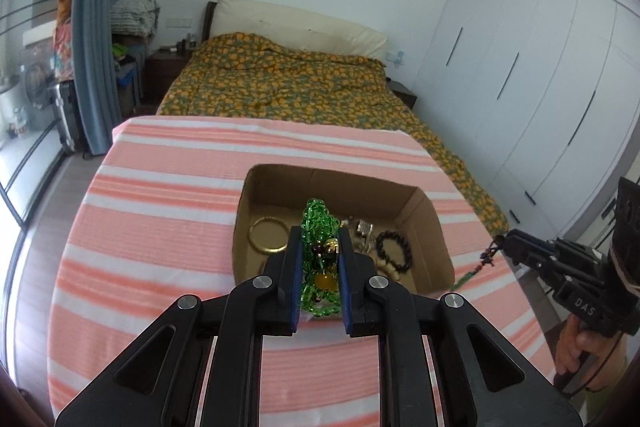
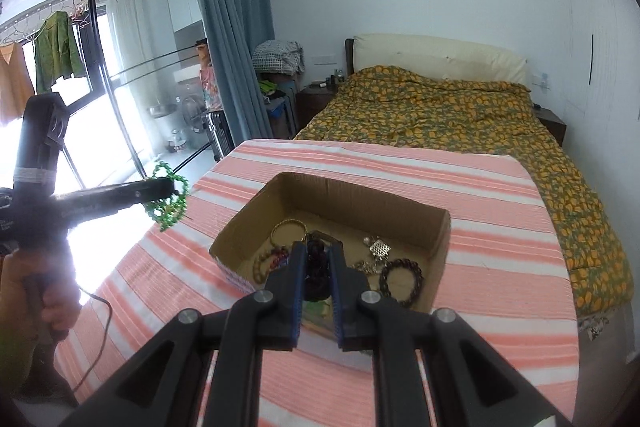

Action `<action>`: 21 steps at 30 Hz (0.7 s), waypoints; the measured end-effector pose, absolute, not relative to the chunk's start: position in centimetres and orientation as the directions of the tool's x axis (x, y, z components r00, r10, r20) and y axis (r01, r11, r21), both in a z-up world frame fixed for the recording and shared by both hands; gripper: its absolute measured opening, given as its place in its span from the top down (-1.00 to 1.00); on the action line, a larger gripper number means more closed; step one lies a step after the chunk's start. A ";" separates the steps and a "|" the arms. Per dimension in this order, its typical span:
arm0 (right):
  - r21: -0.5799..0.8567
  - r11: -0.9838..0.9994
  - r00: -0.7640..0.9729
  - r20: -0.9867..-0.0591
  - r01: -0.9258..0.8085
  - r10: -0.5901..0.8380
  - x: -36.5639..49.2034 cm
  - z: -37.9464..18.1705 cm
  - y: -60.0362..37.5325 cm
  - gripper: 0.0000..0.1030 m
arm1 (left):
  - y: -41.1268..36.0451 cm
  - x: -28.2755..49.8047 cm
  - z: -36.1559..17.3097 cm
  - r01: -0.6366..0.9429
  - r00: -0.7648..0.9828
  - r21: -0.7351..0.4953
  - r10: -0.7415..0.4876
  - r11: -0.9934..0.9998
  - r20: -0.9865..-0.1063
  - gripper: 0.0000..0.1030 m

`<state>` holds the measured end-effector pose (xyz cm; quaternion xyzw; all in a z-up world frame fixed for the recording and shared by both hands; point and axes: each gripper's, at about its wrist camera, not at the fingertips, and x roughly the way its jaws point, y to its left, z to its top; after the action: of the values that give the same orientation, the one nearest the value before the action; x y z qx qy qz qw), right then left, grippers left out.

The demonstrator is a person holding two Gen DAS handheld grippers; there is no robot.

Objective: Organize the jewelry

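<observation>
A green bead necklace (image 1: pixel 318 255) is clamped between the fingers of the left gripper (image 1: pixel 319 239) and held in the air above the near-left part of the striped table (image 1: pixel 160 227), short of the cardboard box (image 1: pixel 424 211); in the right wrist view the beads are seen dangling clear of the cloth, apparently so the strand can be carried over the box wall. A dark beaded string (image 2: pixel 317 269) with a green tail is pinched in the right gripper (image 2: pixel 318 259), raised over the box's near edge, its end trailing towards the near wall. The box is set near the middle of the table, open-topped, presumably as the collecting place. Inside it, a gold bangle (image 1: pixel 269 235) lies towards the left wall, a dark bead bracelet (image 1: pixel 394 251) towards the right wall, and a silvery piece (image 2: pixel 378 247) between them. Behind the table a bed (image 1: pixel 288 83) with an orange-patterned cover is seen.
</observation>
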<state>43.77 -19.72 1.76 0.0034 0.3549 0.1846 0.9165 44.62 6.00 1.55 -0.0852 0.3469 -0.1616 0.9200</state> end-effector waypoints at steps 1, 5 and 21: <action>0.144 0.931 0.670 -0.658 -0.337 0.344 44.5 1.6 -19.6 0.77 | 5.8 45.3 1.3 0.240 0.701 -0.270 -0.359 0.932 -0.616 0.73; 0.162 0.928 0.628 -0.696 -0.335 0.349 47.5 -0.1 -18.9 0.77 | 4.5 48.3 -0.1 0.244 0.675 -0.257 -0.354 0.935 -0.647 0.73; 0.176 0.949 0.538 -0.790 -0.261 0.295 53.0 -8.9 -19.2 -0.72 | 3.3 52.7 -8.3 0.138 0.575 -0.220 -0.259 0.966 -0.776 -0.30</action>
<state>52.95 -19.23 -8.86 0.0185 0.4538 0.1584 0.8767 52.75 3.32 -8.32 -0.0677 0.4470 -0.1124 0.8849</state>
